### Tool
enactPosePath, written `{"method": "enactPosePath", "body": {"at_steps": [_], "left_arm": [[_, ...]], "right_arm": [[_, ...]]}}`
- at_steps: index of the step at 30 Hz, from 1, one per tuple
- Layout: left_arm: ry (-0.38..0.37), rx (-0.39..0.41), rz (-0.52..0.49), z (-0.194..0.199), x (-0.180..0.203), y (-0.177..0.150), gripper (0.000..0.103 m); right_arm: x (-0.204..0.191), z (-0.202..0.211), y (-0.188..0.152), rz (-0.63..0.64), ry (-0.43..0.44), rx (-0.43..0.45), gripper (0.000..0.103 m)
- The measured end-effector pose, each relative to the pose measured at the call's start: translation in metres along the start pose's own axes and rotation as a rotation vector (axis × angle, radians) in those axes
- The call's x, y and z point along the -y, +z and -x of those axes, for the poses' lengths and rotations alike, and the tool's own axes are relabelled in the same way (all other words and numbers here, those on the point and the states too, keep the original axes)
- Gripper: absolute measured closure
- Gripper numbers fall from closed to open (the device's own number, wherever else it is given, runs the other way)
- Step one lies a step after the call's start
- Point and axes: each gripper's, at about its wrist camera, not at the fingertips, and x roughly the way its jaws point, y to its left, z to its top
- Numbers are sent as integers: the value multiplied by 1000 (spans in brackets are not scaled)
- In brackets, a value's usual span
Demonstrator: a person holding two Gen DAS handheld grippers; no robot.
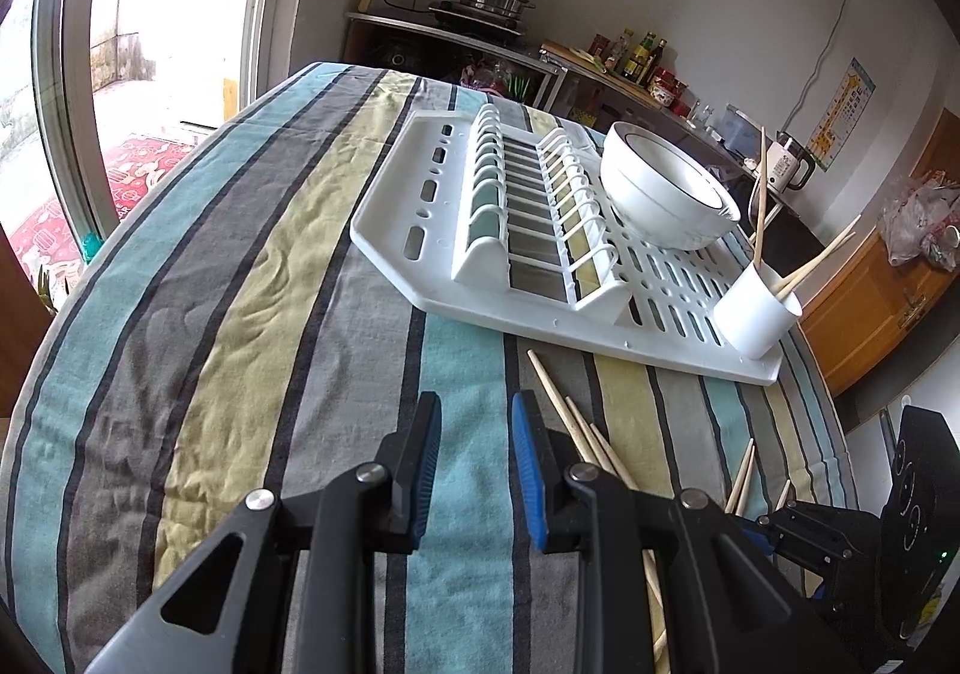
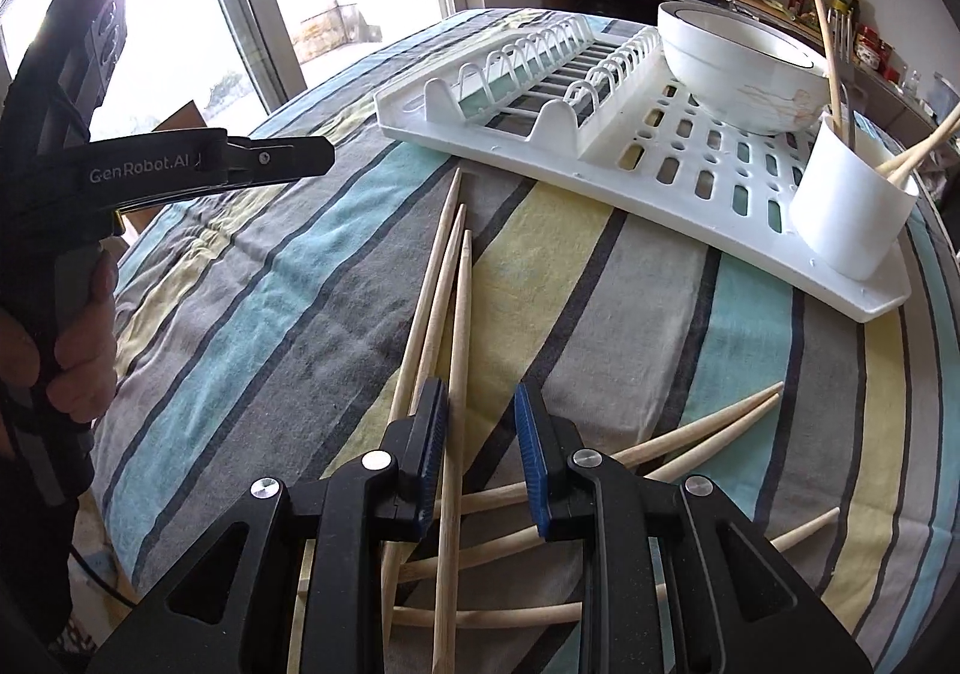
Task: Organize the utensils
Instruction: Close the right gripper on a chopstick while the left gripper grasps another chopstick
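My right claw (image 2: 480,428) hangs released over loose chopsticks (image 2: 459,326) scattered on the striped surface (image 2: 270,314); my left claw (image 1: 475,434) is released too, holding nothing. More chopsticks, perhaps three, stand in the white cup (image 2: 849,212) on the drying rack (image 2: 600,158), beside a bowl (image 2: 738,68).

White rack (image 1: 420,278), striped blue-grey-yellow cloth (image 1: 252,326), pale chopsticks (image 2: 459,326).
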Motion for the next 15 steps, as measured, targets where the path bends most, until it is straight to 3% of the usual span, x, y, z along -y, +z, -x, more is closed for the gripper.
{"method": "enactPosePath", "body": {"at_steps": [9, 15], "left_arm": [[-12, -41, -24, -13, 12, 3, 77], [-17, -38, -12, -14, 12, 7, 77]], "right_arm": [[27, -4, 14, -79, -63, 3, 84], [16, -16, 31, 35, -43, -33, 84]]}}
